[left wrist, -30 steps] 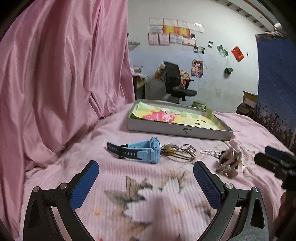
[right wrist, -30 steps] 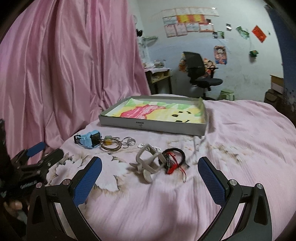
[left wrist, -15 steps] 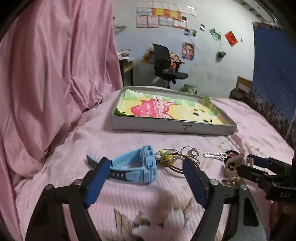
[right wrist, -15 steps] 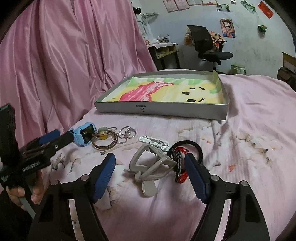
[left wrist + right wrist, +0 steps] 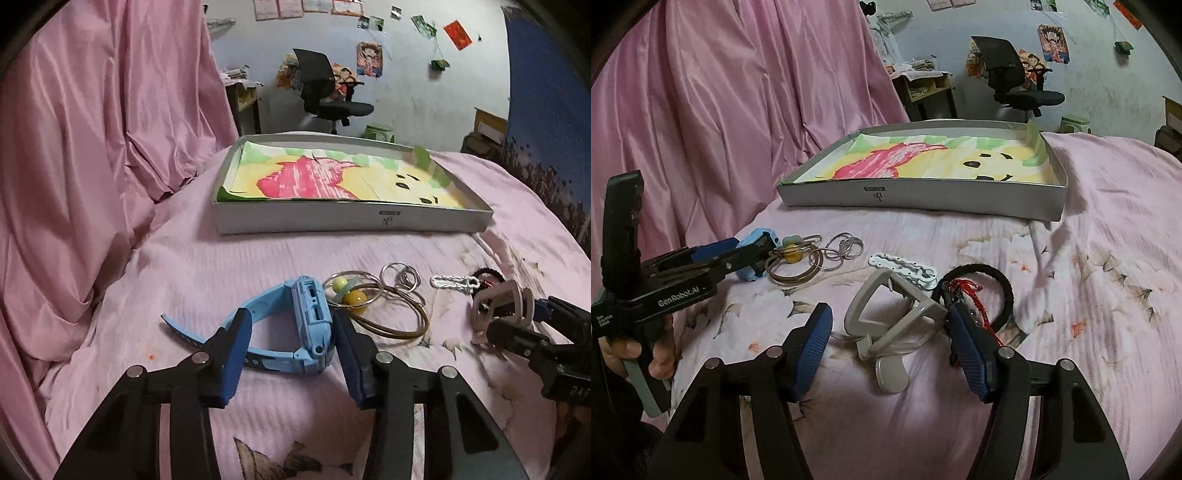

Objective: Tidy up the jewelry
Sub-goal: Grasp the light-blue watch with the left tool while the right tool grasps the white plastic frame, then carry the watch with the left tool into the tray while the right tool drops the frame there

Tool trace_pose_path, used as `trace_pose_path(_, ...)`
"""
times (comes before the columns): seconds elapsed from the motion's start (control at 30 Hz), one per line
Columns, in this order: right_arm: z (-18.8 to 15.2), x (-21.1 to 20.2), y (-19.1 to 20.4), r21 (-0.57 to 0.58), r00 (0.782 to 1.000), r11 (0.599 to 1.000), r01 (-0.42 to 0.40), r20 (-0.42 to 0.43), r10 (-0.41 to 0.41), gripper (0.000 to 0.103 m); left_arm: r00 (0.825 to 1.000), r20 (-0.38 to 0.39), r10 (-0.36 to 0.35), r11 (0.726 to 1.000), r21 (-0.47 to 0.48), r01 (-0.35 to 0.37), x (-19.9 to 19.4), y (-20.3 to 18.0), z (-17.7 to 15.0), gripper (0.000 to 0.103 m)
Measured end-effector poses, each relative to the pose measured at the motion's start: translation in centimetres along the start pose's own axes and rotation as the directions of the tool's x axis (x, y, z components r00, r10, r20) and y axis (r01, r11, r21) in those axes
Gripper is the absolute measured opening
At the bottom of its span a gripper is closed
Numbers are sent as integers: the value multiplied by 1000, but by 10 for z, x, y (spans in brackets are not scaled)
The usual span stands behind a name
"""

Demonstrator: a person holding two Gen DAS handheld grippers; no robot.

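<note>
**Jewelry in a row on the bed, both tongs closing around pieces**

Jewelry lies in a loose line on a pink floral bedspread (image 5: 1071, 258), in front of a shallow grey box (image 5: 923, 195) lined with a coloured drawing. From the left of the row: a blue watch (image 5: 306, 332), thin bangles (image 5: 388, 317) carrying two yellow beads, a cluster of small rings (image 5: 400, 277), a white link bracelet (image 5: 903, 267), a beige clip (image 5: 886, 317) and a black braided band (image 5: 1001, 288) with a red cord (image 5: 975, 299) lying across it.

Left tongs (image 5: 291, 343): narrowed and closing, with the watch between the fingers. The right pad lies against or just beside the watch case; the left pad stands close to the strap. Whether either pad presses cannot be told. The watch rests on its side on the bedspread, strap looped toward the camera.

Right tongs (image 5: 890, 332): at middling width and closing, with the beige clip between the fingers. A clear gap shows between the left pad and the clip; the right pad sits at the clip's far edge, over the red cord.

A hand (image 5: 639, 350) grips the handle of the left tongs, seen from the right wrist view. Pink curtain (image 5: 92, 166) hangs at the left; a black office chair (image 5: 1015, 74) and wall posters stand behind the bed.
</note>
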State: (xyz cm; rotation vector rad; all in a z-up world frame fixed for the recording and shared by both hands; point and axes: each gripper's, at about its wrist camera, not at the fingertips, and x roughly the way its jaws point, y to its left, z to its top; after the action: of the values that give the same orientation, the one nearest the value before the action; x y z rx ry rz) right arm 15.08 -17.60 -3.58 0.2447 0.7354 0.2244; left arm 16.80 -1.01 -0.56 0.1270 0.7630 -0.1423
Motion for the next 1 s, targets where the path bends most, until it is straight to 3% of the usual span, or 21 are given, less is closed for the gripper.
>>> trace_pose_path(0.03, 0, 1, 0, -2, 1000, 1000, 2, -2, -2, 60, 1000, -3, -8, 1000, 4, 8, 0, 0, 0, 36)
trace_pose_path(0.1, -1, 0, -1, -2, 1000, 1000, 4, -1, -4, 59, 999, -9, -31, 999, 11, 31, -1, -4, -1, 21)
trace_pose_path(0.13, -1, 1, -1, -2, 1000, 1000, 2, -2, -2, 50, 999, -16, -36, 999, 19, 36, -1, -7, -2, 20)
trace_pose_path(0.17, -2, 2, -1, -2, 1000, 1000, -3, -6, 3, 42, 1000, -15, -27, 999, 27, 27, -2, -10, -4, 19)
trace_pose_path(0.27, -5, 3, -2, 1, 1000, 1000, 0, -4, 0, 42, 1000, -2, -7, 999, 43, 7, -6, -16, -9, 18)
trace_pose_path(0.53, -6, -13, 1, -7, 997, 999, -32, 66, 32, 36, 995, 86, -59, 998, -18, 60, -36, -17, -18, 16)
trace_pose_path(0.6, -5, -22, 2, -7, 994, 999, -48, 96, 49, 23, 993, 106, -59, 998, -14, 61, -43, -22, -19, 16)
trace_pose_path(0.63, -3, -24, 2, -7, 993, 999, -53, 102, 54, 21, 992, 108, -66, 998, -16, 68, -44, -23, -19, 16)
trace_pose_path(1.0, -6, -32, 2, 11, 992, 998, -68, 106, 66, 21, 985, 129, -113, 991, -61, 122, -63, -29, -20, 16)
